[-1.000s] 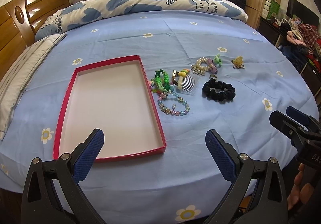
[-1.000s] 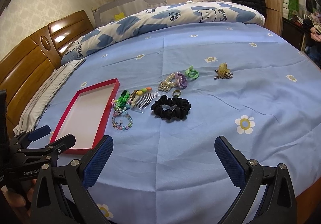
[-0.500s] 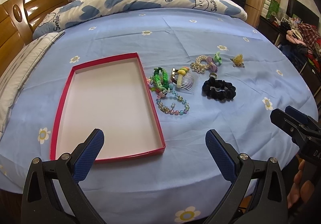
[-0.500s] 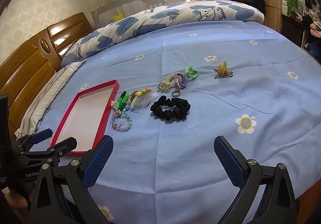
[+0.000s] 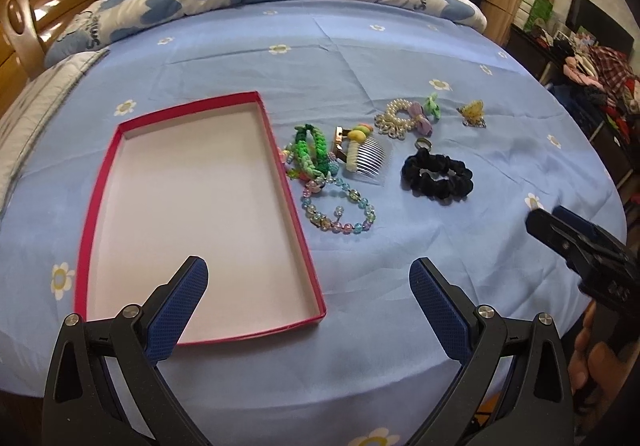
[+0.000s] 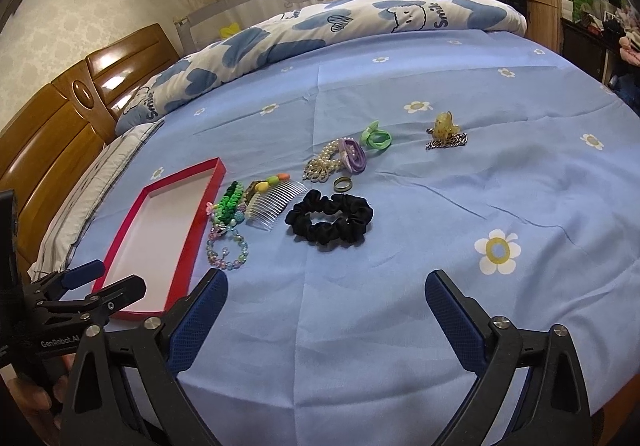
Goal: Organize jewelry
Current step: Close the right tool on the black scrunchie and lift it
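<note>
Red-walled box (image 5: pixel 280 150) lies open on the blue bed sheet (image 5: pixel 360 58), its white floor bare. Just right of the box: green braided bands (image 5: pixel 310 150), a clear comb (image 5: pixel 370 162) and a glass-bead bracelet (image 5: pixel 340 210). Further right of the box lie a black scrunchie (image 6: pixel 330 218), a small ring (image 6: pixel 343 184), a pearl piece (image 6: pixel 324 164), a green tie (image 6: pixel 376 138) and a yellow clip (image 6: pixel 446 130). My left tool (image 5: pixel 308 280) hangs wide open over the box's near right corner, holding nothing. My right tool (image 6: pixel 326 294) is wide but closing slightly, nothing between its pads, over bare sheet well right of the box.
</note>
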Available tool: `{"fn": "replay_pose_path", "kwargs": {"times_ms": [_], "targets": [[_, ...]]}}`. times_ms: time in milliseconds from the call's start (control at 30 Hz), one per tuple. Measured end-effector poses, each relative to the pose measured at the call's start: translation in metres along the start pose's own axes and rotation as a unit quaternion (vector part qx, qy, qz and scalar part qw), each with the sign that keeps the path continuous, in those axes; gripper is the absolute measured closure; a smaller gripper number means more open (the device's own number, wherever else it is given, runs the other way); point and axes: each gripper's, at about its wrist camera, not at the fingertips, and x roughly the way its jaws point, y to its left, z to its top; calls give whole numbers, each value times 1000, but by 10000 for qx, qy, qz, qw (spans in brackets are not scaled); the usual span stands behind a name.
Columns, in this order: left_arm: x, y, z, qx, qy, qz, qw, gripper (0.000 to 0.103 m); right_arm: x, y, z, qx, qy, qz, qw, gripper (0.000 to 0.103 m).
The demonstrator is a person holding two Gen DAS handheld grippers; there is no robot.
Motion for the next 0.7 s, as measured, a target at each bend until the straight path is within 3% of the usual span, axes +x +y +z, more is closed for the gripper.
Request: {"fn": "replay_pose_path", "kwargs": {"times_ms": [300,500,567,700], "targets": [[36,-24,21,422,224,-344,9983,18,42,-24,21,252,297,103,9992,21],[66,-42,33,598,518,-586,9951,27,78,-32,33,227,596,34,9980,30],[76,-45,35,587,683,-687,9936,35,89,-32,37,187,686,33,9975,31],[93,-50,35,651,942,-732,9907,42,107,-34,38,151,891,7,9959,42]]}}
